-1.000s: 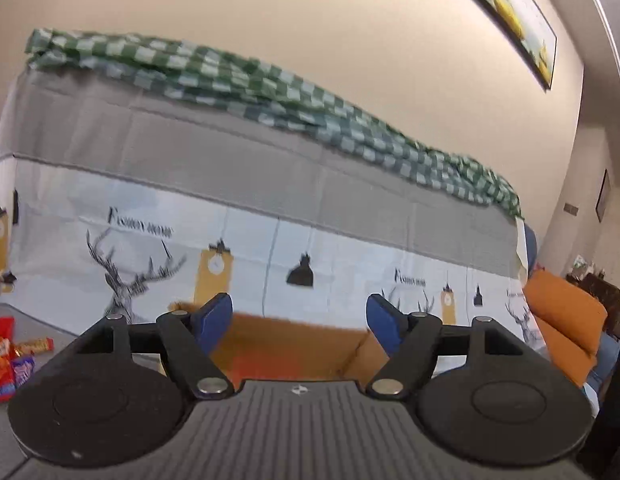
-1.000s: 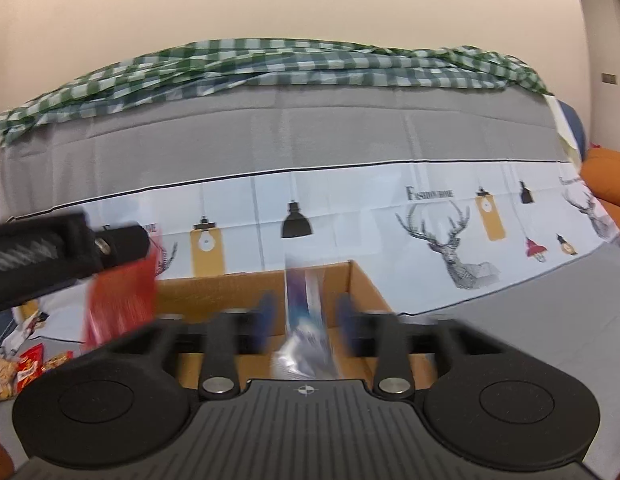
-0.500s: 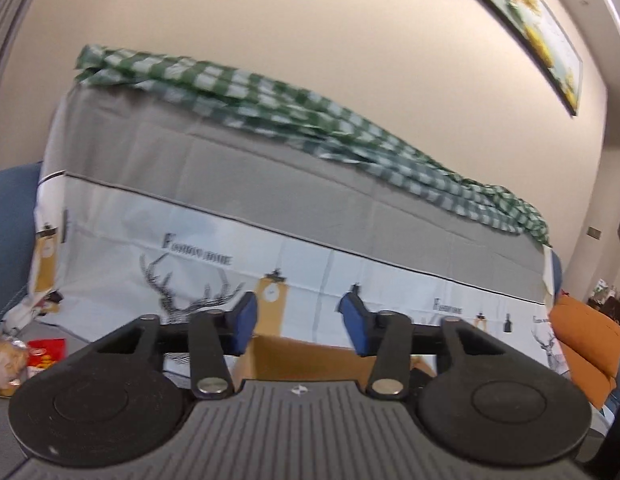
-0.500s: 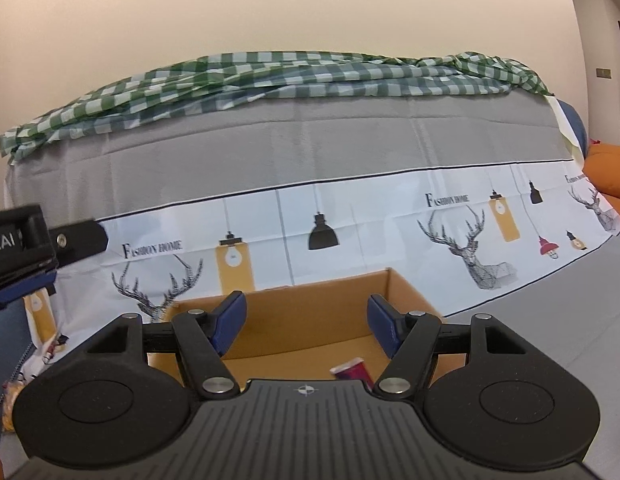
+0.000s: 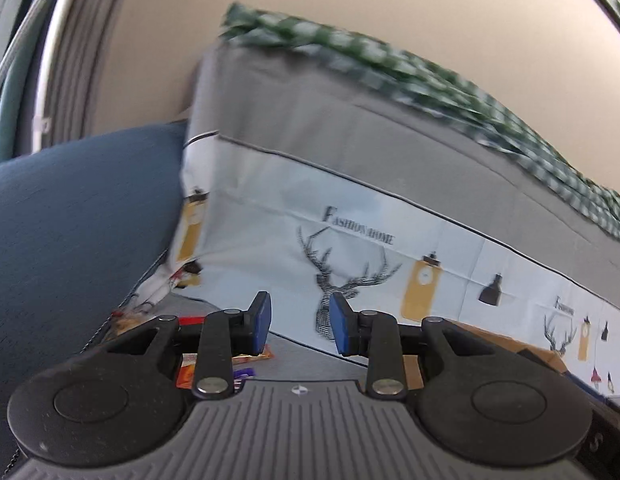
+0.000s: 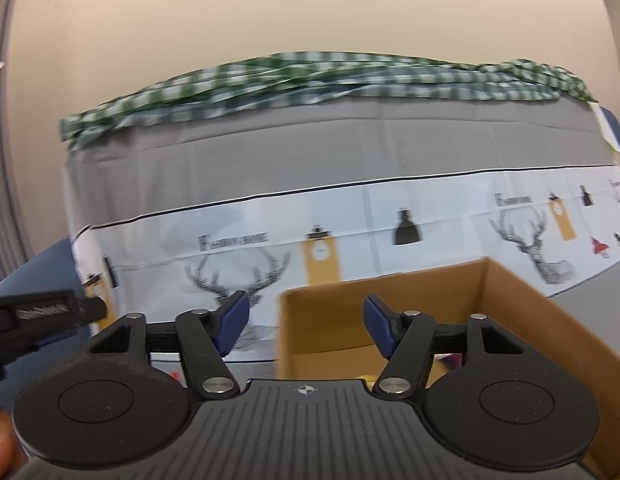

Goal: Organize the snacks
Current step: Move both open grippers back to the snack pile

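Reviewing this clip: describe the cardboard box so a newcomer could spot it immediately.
Start at the large grey-draped backdrop with a green checked cloth along its top and a white deer-print band below. The cardboard box stands just before that band, ahead of the open right gripper. It is the only plain brown, open-topped thing there.

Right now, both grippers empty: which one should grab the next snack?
Left. The left gripper is open and empty, with loose snack packets just below its fingers. The right gripper, also open, faces the cardboard box.
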Motion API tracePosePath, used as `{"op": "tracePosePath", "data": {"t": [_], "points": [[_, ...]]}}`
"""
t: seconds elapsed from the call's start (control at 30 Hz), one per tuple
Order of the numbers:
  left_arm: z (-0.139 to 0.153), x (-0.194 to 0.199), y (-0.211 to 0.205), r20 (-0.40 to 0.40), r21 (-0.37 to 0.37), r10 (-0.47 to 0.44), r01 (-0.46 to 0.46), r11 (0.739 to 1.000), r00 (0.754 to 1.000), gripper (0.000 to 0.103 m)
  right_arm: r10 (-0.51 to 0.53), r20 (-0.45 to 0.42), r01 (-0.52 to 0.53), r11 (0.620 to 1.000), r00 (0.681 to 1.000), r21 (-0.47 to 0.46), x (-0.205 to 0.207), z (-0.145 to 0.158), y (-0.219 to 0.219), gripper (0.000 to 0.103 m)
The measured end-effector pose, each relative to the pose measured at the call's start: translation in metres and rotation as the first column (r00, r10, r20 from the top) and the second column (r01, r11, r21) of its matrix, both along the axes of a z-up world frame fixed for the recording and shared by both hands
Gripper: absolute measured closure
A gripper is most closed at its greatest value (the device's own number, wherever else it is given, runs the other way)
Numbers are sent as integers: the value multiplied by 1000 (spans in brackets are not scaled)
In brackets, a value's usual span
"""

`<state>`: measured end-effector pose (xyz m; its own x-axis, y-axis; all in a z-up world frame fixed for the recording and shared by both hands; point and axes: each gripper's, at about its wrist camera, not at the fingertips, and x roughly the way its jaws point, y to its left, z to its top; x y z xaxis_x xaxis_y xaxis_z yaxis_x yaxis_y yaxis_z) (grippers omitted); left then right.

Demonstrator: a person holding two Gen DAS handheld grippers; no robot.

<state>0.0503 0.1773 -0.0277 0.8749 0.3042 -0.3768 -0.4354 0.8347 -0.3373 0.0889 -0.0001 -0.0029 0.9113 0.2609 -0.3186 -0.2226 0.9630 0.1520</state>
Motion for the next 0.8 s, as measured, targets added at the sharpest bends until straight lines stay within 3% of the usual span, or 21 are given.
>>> {"op": "tracePosePath", "data": {"t": [0.2, 0.6, 0.8], "points": [[-17, 0, 23, -65, -17, 39, -41, 999, 997, 68, 89, 12, -89, 996, 996, -6, -11, -10, 37, 53], [-52, -1, 70, -203, -151, 149, -182, 972, 968, 68, 178, 2, -178, 984, 984, -33, -18, -37, 86, 54], [-66, -2, 81, -266, -164, 194, -242, 956, 944, 68, 208, -47, -210, 977, 977, -39, -10, -57, 103, 54]]}}
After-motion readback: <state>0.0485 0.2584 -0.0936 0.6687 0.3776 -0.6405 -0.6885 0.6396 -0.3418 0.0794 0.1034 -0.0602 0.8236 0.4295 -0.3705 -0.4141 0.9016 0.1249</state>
